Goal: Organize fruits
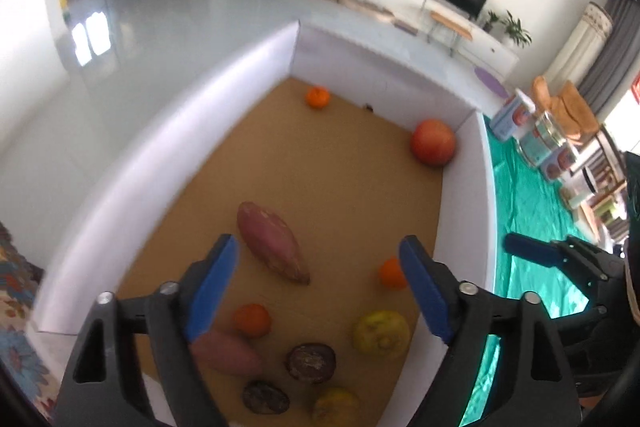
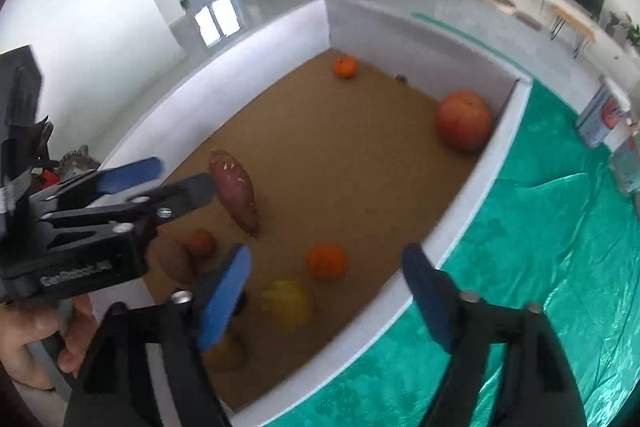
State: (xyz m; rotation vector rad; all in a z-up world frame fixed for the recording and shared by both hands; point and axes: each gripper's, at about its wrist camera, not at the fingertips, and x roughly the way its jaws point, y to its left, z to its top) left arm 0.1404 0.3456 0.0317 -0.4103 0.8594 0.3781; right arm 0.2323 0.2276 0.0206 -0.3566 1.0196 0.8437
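A white-walled box (image 1: 464,227) with a brown floor holds the produce. In the left wrist view I see a sweet potato (image 1: 272,241), a second one (image 1: 226,353), a red apple (image 1: 433,141), small oranges (image 1: 317,97) (image 1: 252,319) (image 1: 391,273), a yellow fruit (image 1: 381,334) and two dark passion fruits (image 1: 310,363). My left gripper (image 1: 318,291) is open and empty above the near end. My right gripper (image 2: 324,303) is open and empty above the box's near right wall (image 2: 460,227), over an orange (image 2: 327,261) and the yellow fruit (image 2: 288,303).
A green cloth (image 2: 540,267) covers the surface to the right of the box. Boxes and jars (image 1: 536,139) stand at its far edge. The left gripper (image 2: 132,187) shows at the left of the right wrist view. A glossy floor and a TV lie beyond.
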